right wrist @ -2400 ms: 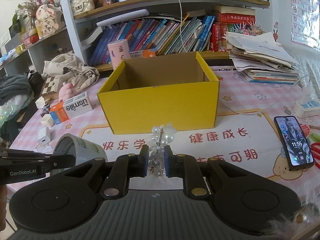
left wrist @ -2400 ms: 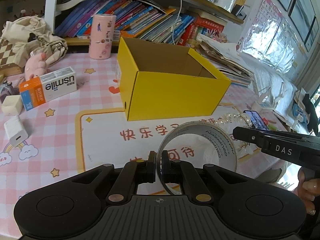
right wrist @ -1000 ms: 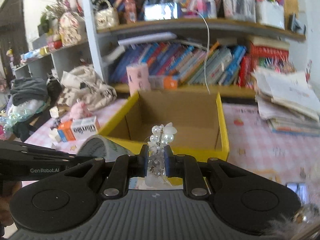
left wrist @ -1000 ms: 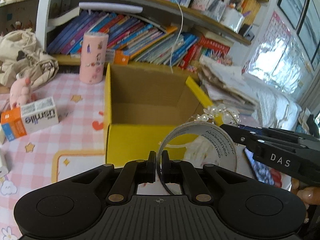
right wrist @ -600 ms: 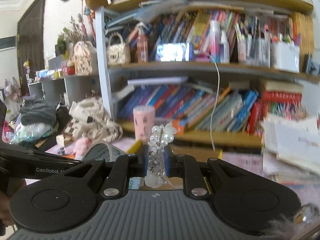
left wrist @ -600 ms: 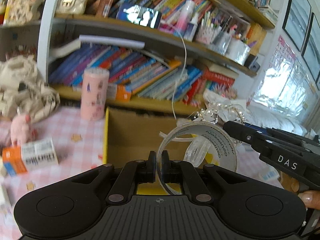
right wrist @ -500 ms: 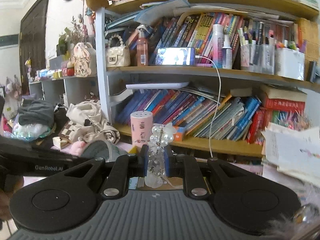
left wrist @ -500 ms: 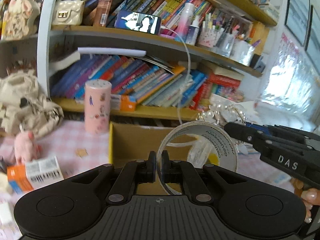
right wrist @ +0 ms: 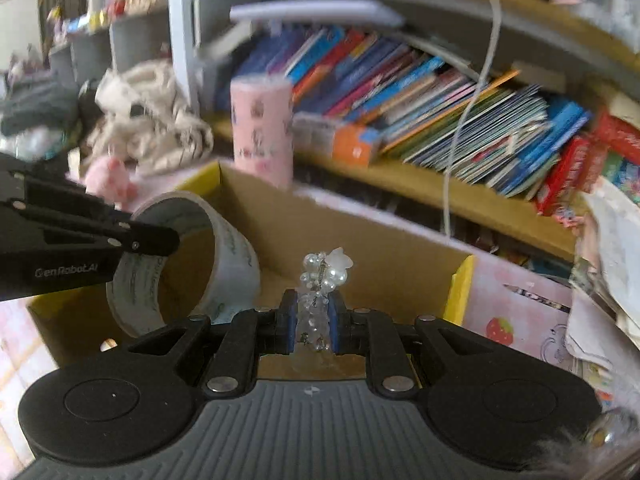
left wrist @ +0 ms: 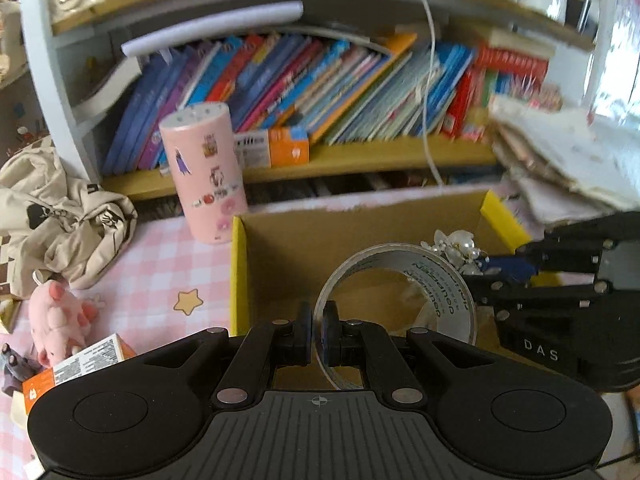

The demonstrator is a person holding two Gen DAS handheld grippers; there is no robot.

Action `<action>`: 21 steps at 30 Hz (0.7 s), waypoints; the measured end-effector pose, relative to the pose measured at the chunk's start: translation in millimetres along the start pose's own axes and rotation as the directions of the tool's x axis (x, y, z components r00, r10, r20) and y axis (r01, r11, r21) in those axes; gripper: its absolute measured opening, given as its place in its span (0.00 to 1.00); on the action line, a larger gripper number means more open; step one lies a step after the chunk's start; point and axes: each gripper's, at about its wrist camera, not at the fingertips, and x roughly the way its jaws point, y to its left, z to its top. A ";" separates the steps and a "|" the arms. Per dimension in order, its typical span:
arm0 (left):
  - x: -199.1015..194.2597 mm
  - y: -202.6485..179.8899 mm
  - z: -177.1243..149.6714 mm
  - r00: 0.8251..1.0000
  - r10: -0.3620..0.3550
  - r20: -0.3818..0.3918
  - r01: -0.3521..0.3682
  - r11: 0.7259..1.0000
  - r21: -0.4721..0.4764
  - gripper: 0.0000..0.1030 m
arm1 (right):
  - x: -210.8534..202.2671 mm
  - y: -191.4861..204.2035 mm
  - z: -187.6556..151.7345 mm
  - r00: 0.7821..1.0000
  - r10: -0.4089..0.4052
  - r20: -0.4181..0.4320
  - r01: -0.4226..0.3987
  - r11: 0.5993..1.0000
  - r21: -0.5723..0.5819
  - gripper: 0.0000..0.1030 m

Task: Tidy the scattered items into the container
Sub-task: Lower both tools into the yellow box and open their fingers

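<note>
Now both my claws have come over the box (left wrist: 360,248): left claw (left wrist: 316,334) clamps tape (left wrist: 440,280), right claw (right wrist: 313,324) clamps beads (right wrist: 324,272), box wall at 12 o'clock; ready to drop.

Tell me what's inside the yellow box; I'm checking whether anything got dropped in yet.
The box shows only bare cardboard walls and some floor. The tape roll and bead ornament, both held over it, hide much of the floor.
</note>
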 end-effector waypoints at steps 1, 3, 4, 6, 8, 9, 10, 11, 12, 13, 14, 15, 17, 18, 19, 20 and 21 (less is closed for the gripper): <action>5.8 -0.7 0.9 1.000 0.009 -0.014 -0.009 1.000 0.010 0.04 | 5.6 -1.0 1.8 1.000 0.004 -0.015 -0.005 1.000 -0.012 0.14; 15.5 -1.8 2.6 0.999 0.023 -0.036 -0.022 0.999 0.026 0.04 | 16.5 -3.3 5.3 0.999 0.011 -0.045 -0.013 0.999 -0.034 0.14; 20.3 -2.3 3.4 0.998 0.031 -0.047 -0.029 0.999 0.034 0.04 | 20.6 -4.1 7.2 0.998 0.013 -0.055 -0.016 0.999 -0.043 0.14; 29.0 -3.3 4.7 0.997 0.038 -0.066 -0.034 0.998 0.051 0.04 | 28.7 -5.9 10.9 0.997 0.018 -0.075 -0.023 0.998 -0.061 0.14; 35.3 -3.2 5.5 0.997 0.032 -0.077 -0.027 0.998 0.056 0.04 | 33.5 -8.0 12.6 0.996 0.024 -0.083 -0.030 0.997 -0.066 0.14; 37.9 -3.7 6.5 0.996 0.030 -0.082 -0.025 0.998 0.060 0.04 | 35.7 -9.0 13.4 0.996 0.027 -0.087 -0.033 0.997 -0.068 0.14; 40.3 -4.4 6.7 0.996 0.033 -0.086 -0.027 0.997 0.067 0.04 | 37.2 -10.1 13.8 0.996 0.029 -0.090 -0.035 0.997 -0.067 0.14; 42.6 -5.2 6.9 0.995 0.035 -0.091 -0.029 0.997 0.074 0.05 | 39.9 -10.8 14.4 0.995 0.033 -0.095 -0.040 0.997 -0.065 0.14; 44.7 -6.2 7.1 0.995 0.040 -0.095 -0.032 0.996 0.080 0.05 | 41.6 -11.8 15.2 0.994 0.040 -0.102 -0.047 0.997 -0.061 0.15; 46.8 -7.1 7.2 0.994 0.044 -0.100 -0.036 0.996 0.086 0.06 | 43.3 -12.7 16.1 0.993 0.047 -0.109 -0.054 0.997 -0.057 0.15; 48.8 -8.1 7.3 0.993 0.049 -0.105 -0.039 0.995 0.091 0.08 | 44.8 -13.5 16.8 0.992 0.053 -0.115 -0.060 0.997 -0.054 0.15; 50.4 -8.8 7.0 0.993 0.051 -0.107 -0.041 0.995 0.095 0.10 | 45.1 -13.2 17.3 0.992 0.052 -0.114 -0.059 0.996 -0.061 0.15; 53.6 -11.2 6.1 0.992 0.056 -0.113 -0.044 0.993 0.108 0.10 | 47.1 -13.6 18.2 0.991 0.053 -0.121 -0.061 0.996 -0.061 0.15; 54.6 -12.1 5.4 0.992 0.059 -0.114 -0.046 0.992 0.115 0.11 | 48.1 -14.1 18.6 0.991 0.056 -0.125 -0.064 0.996 -0.058 0.15; 55.3 -13.0 4.7 0.991 0.063 -0.115 -0.049 0.991 0.121 0.11 | 48.4 -14.2 18.8 0.990 0.057 -0.126 -0.064 0.996 -0.057 0.15; 56.0 -13.9 4.1 0.991 0.067 -0.116 -0.052 0.991 0.127 0.12 | 48.7 -14.4 19.0 0.990 0.056 -0.126 -0.064 0.996 -0.055 0.15; 56.2 -14.0 4.3 0.991 0.068 -0.115 -0.053 0.990 0.128 0.13 | 48.4 -14.9 19.1 0.991 0.054 -0.124 -0.061 0.997 -0.052 0.15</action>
